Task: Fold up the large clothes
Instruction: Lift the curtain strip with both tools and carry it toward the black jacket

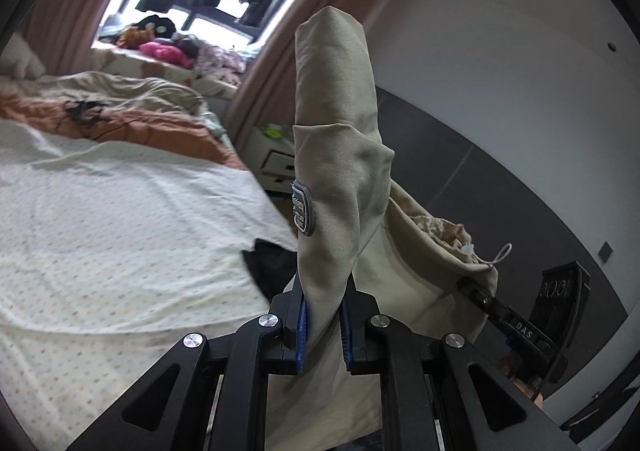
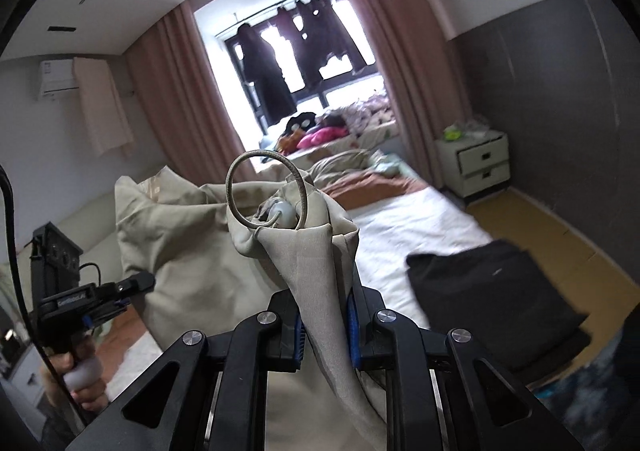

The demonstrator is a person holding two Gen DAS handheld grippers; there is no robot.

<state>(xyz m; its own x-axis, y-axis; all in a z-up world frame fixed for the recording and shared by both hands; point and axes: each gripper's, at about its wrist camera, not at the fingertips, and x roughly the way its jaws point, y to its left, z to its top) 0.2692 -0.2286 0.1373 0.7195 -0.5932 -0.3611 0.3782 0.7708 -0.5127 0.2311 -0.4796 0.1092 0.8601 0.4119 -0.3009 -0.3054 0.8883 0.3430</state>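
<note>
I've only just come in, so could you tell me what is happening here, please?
A person is holding a beige garment up above the bed, one handheld gripper in each hand. The left gripper is shut on one part of the fabric, and the right gripper is shut on another part near an elastic cord loop. A dark folded garment already lies on the bed. The beige one is not yet folded.
</note>
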